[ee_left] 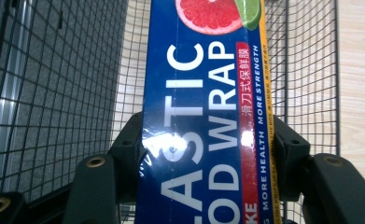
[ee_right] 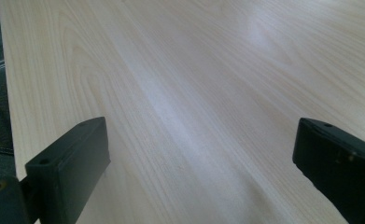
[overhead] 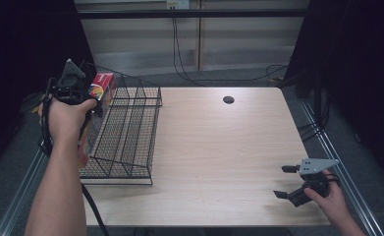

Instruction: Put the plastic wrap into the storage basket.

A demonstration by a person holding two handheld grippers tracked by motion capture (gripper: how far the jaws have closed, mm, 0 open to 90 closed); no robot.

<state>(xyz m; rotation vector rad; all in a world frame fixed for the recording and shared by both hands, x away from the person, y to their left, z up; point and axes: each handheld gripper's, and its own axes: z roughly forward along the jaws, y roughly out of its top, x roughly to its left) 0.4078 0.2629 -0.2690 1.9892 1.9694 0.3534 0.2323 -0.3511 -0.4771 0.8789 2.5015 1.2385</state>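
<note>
Left gripper [ee_left: 203, 163] fingers pinching plastic wrap box [ee_left: 203, 102] over wire basket [overhead: 125, 132]. Right gripper [overhead: 287, 181] fingers spread above desk [overhead: 219, 147].

**Black tongs, grey plates, bare forearms**

The left tongs [overhead: 76, 91] are black with a grey three-cornered plate at 12 o'clock and a black cable trailing toward 6. Their own view shows brass-ringed screw holes in matte black jaws. The right tongs [overhead: 291, 181] match, with a grey plate drilled with small holes. Both forearms are bare, with no sleeves visible
</note>
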